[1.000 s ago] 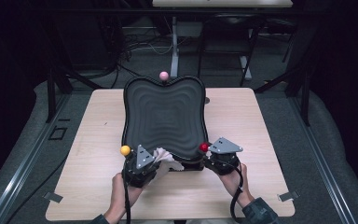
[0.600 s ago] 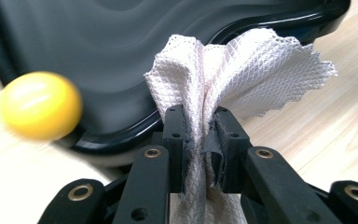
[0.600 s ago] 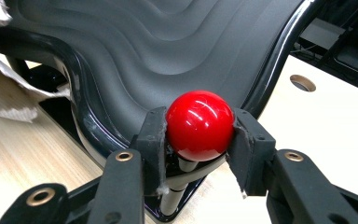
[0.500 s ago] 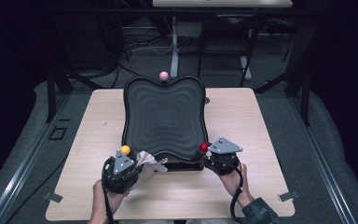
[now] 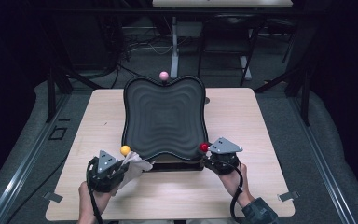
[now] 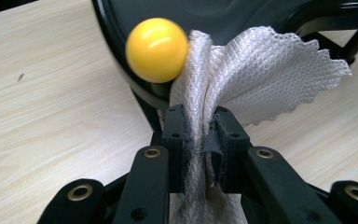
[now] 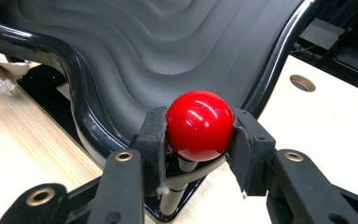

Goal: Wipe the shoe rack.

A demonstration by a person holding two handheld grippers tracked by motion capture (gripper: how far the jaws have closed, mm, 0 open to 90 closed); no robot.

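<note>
Cloth: a white rag (image 6: 242,79) is pinched by the left tongs (image 5: 106,169), closed on it, over the bench (image 5: 261,116) at the tray's near-left corner.
Yellow knob: the yellow ball (image 6: 156,50) is set just ahead and left of those tongs, touched by the rag's folded edge.
Red knob: the red ball (image 7: 200,125) at the near-right corner is clamped by the right tongs (image 5: 220,156), closed on it.
Tray: the black tray (image 5: 164,116) is tilted up away from the person, long axis running near to far.
Pink knob: the pink ball (image 5: 163,75) is seen at the far edge, well apart from both tongs.
Nearer hand: the left is judged nearer for wiping the yellow ball.
</note>
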